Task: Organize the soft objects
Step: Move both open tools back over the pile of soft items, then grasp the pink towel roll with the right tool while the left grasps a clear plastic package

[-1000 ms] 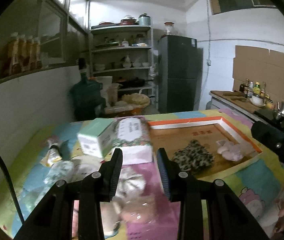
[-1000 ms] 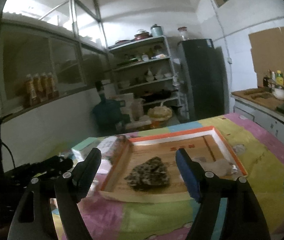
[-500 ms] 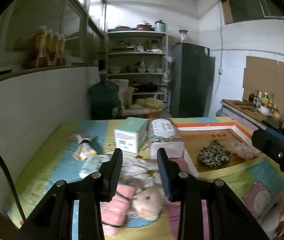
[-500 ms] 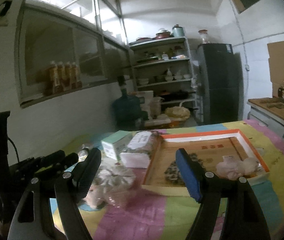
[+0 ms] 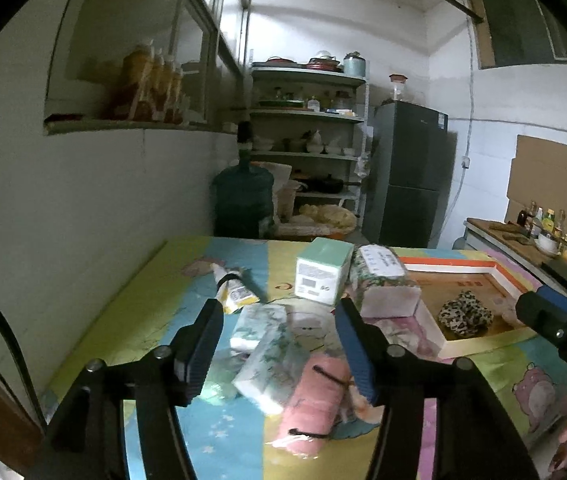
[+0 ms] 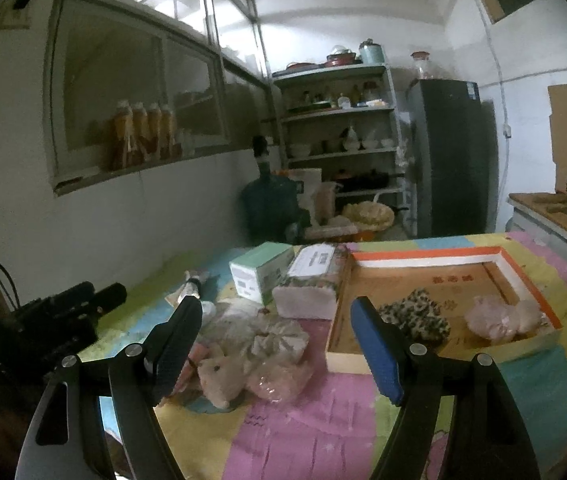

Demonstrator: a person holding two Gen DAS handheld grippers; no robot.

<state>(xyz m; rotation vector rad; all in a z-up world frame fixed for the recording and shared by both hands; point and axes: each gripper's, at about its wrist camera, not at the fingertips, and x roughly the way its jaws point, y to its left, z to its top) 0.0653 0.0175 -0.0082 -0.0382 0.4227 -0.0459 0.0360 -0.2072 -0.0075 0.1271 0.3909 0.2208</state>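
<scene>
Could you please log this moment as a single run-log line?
left gripper: fingers opening, empty, over tissue packs | right gripper: open, empty | tray: leopard scrunchie inside

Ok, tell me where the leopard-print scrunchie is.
The leopard-print scrunchie lies inside the orange-rimmed tray on the table's right side, left of the pink bagged items there.

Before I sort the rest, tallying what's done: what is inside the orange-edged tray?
Inside the tray lie a leopard-print scrunchie and a pale pink bagged bundle. The right claw's blue finger hides the near-left corner.
</scene>
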